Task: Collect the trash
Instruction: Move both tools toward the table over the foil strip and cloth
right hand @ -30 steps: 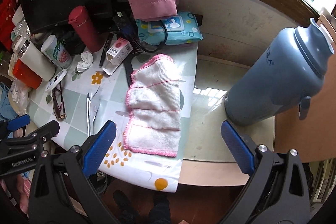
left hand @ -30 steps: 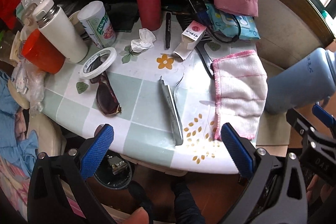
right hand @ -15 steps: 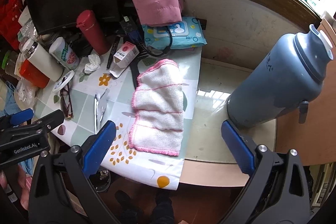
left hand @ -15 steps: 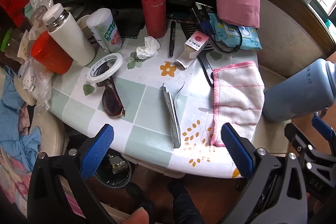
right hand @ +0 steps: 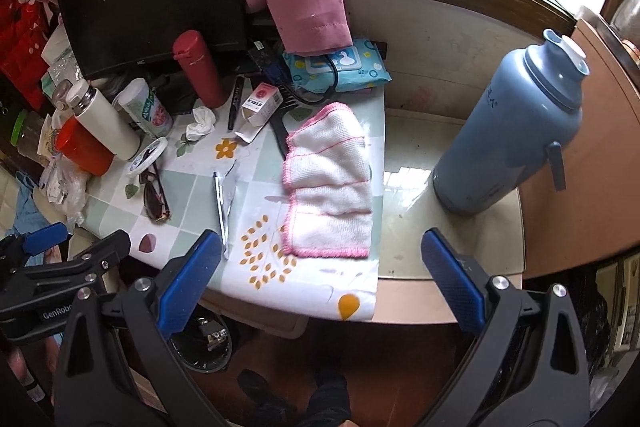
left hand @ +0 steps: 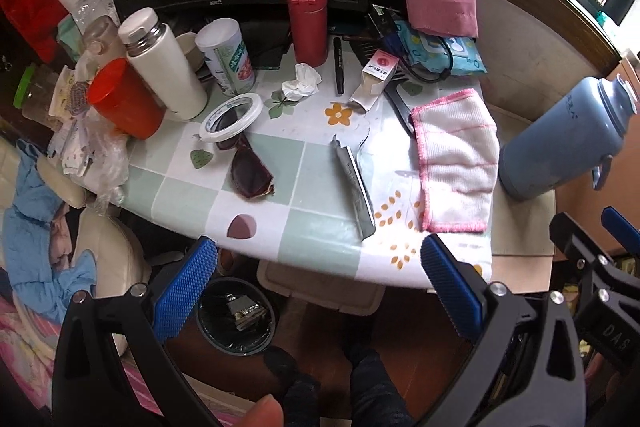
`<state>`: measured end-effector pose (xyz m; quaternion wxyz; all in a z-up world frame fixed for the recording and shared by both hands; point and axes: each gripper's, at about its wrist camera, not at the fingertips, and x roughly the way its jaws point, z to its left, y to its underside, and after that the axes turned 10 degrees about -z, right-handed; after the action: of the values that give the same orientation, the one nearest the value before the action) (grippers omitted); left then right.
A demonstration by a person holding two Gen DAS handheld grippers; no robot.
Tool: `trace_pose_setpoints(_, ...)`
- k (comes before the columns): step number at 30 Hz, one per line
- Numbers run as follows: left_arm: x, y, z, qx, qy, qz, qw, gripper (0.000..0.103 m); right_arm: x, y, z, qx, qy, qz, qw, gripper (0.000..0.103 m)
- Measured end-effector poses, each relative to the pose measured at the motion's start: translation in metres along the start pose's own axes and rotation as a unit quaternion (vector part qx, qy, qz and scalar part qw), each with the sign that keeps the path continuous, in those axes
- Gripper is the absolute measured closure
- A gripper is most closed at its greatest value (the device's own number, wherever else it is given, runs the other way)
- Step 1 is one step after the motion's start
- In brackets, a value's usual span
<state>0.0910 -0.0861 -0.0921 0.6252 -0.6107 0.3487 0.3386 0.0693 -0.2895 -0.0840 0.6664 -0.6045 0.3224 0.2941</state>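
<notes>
Pink-edged cloth (right hand: 328,183), blue flask (right hand: 516,131), sunglasses (left hand: 250,175) nr tape (left hand: 231,117)

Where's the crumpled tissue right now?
In the left wrist view the crumpled tissue lies on the table, just in front of the red bottle, beside the black marker.

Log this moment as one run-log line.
phase: approach | left gripper: open, empty | right gripper: open, empty | trash on table: crumpled tissue, silver wrapper | trash bin: under table edge
</notes>
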Motion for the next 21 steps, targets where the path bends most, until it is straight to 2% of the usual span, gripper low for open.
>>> trace_pose_setpoints(10,-0.025,0.009,0.017,0.015,0.005,-0.015,0.9998,0.004,-0.026,0.009,0.020,0.017,0.005,-0.018,1.000,0.004)
trace_pose_setpoints(21,-0.039,0.008,0.039,0.004,0.003,-0.027,0.9996,0.004,-0.039,0.008,0.045,0.010,0.003,-0.031,0.999,0.004)
